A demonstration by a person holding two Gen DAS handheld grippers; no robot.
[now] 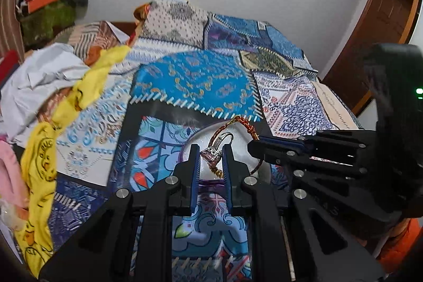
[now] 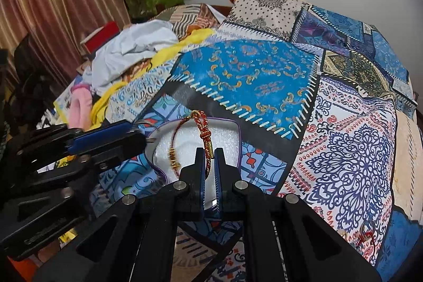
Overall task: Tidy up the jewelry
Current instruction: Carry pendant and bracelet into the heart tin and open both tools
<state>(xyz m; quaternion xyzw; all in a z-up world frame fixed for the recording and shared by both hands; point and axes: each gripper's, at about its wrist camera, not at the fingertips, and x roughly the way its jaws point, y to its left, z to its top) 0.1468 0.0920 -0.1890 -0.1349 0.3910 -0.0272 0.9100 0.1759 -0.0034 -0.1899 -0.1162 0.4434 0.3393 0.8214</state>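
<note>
Left wrist view: left tool (image 1: 210,159) clenched on a silver ring (image 1: 211,153) with a pinkish setting, hanging just above a white tray (image 1: 201,142) that rests on the patchwork bedspread (image 1: 195,78). Red and gold cord bracelet (image 1: 244,123) draped across the tray's far side, one end running into the right tool (image 1: 253,147) coming in from the right. Pile of clothes with a yellow cloth (image 1: 66,102) heaped at the left, well apart from the tray.

Right wrist view: right tool (image 2: 210,163) pinched tight on the bracelet (image 2: 202,130) near its gold tube clasp, loop and knot hanging out ahead over the tray (image 2: 232,128), gold beads (image 2: 173,157) dangling beside. Left tool (image 2: 144,135) reaching in from the left edge of the tray, blue pad showing; ring hardly visible from here.

Likely step: setting both pieces down in the tray. Best done by lowering each piece until it touches the white lining before letting go, not dropping from above. Better to place the ring on bare lining, apart from the cord, so nothing tangles. Worth keeping the two tools from crossing over the small tray, and letting the bracelet's loop settle flat inside the rim rather than over it.
</note>
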